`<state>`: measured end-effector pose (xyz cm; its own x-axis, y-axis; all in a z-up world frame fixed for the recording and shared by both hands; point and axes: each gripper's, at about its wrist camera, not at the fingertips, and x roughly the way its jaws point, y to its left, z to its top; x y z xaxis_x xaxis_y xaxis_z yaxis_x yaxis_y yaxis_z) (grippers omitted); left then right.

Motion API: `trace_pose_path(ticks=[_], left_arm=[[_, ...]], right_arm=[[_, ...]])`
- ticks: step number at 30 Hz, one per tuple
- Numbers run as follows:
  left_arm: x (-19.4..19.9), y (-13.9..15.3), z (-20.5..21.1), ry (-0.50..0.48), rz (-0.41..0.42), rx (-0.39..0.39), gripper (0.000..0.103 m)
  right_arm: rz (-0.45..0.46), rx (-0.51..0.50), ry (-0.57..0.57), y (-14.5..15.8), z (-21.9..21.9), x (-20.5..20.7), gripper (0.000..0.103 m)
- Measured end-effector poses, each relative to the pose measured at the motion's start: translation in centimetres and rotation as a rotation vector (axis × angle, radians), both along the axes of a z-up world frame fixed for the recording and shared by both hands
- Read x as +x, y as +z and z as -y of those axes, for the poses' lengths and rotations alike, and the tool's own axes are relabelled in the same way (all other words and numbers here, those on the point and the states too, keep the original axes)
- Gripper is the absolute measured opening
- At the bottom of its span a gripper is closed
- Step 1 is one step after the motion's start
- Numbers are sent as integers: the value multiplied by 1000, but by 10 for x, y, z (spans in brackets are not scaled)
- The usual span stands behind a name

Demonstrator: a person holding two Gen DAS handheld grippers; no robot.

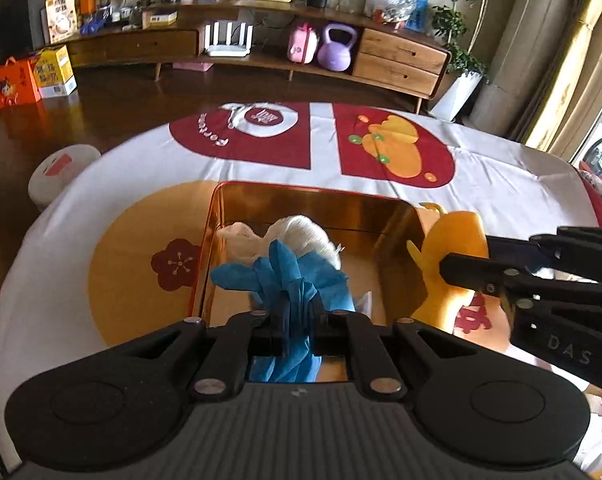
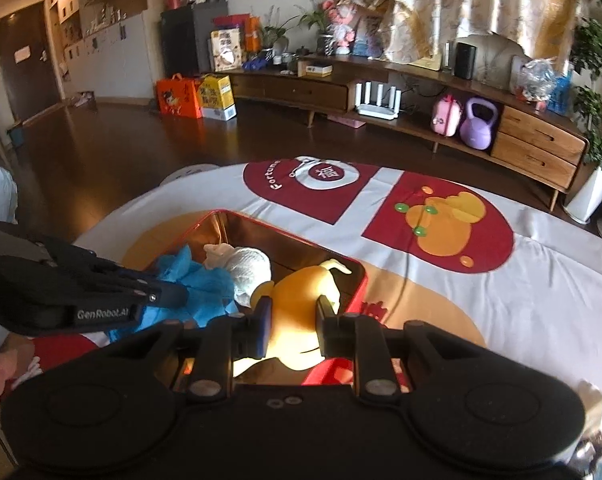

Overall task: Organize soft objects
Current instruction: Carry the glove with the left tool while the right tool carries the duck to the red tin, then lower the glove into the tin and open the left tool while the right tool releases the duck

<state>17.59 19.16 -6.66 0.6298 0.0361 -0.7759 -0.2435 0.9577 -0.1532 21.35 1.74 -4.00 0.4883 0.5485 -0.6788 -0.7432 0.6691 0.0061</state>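
A red tin box with a shiny gold inside stands on the table. My left gripper is shut on a blue-and-white soft doll and holds it over the box; the doll also shows in the right wrist view. My right gripper is shut on a yellow plush toy at the box's right edge. In the left wrist view the yellow toy is held by the right gripper coming in from the right.
The table wears a white cloth with red and orange prints. A white stool stands at the table's left. A long wooden TV cabinet with a purple kettlebell runs along the far wall.
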Motion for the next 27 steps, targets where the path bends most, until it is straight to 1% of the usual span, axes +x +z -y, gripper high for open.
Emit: trace_pose_path(ticks=[5, 11, 21, 27], left_arm=[[3, -16, -3, -1, -34, 12, 8], [3, -25, -1, -8, -49, 22, 8], [16, -42, 1, -6, -86, 20, 8], [17, -49, 2, -12, -102, -1, 8]], right_arm=[[-19, -32, 28, -14, -16, 11, 22], [-24, -54, 76, -22, -31, 14, 23], [-46, -92, 73, -40, -44, 23, 26], [-62, -95, 48, -46, -45, 26, 29]])
